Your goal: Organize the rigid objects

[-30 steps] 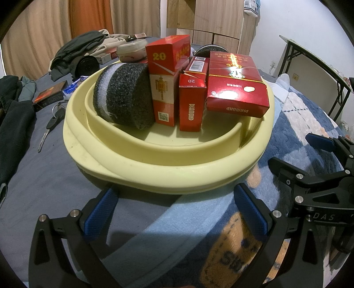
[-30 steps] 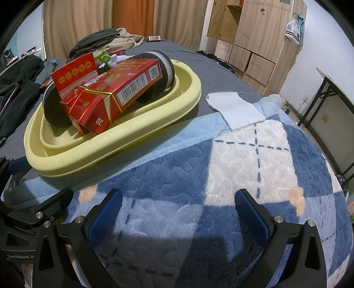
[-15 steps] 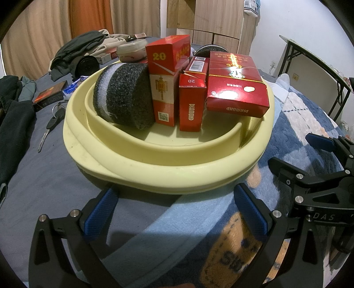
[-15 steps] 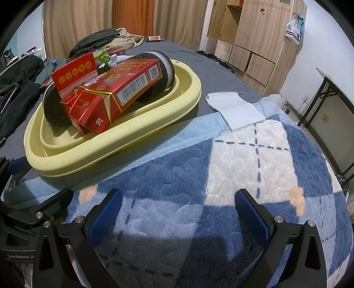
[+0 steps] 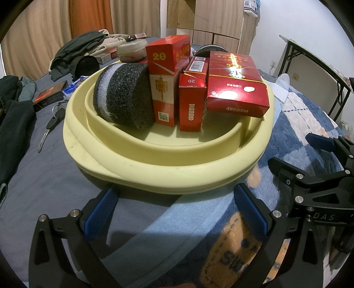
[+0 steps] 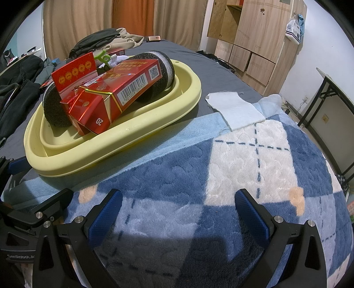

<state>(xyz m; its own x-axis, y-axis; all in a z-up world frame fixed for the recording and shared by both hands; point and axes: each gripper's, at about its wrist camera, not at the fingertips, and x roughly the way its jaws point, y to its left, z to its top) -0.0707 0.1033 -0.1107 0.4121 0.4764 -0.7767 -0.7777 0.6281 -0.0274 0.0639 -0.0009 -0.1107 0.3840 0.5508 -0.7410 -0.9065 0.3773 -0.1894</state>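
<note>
1. The yellow tray [image 5: 168, 172] sits on the bed, holding a foam roller [image 5: 124, 95], a tall red carton [image 5: 166, 82], a slim Diamond pack [image 5: 191, 104] and a wide Diamond box [image 5: 237, 88] leaning on the rim.
2. The left gripper [image 5: 174, 212] and the right gripper [image 6: 177, 215] are both spread apart and empty, short of the tray.
3. The packing looks finished; if anything, steady the tilted box before withdrawing, avoiding the rim.

A home bedroom: a bed [image 6: 221, 57] with a grey sheet and a plush blue-and-white blanket [image 6: 243, 166], heaped clothes [image 5: 84, 44], drawn curtains [image 6: 88, 20], a wooden wardrobe [image 6: 254, 33], and a folding desk [image 6: 336, 88] by the wall.
</note>
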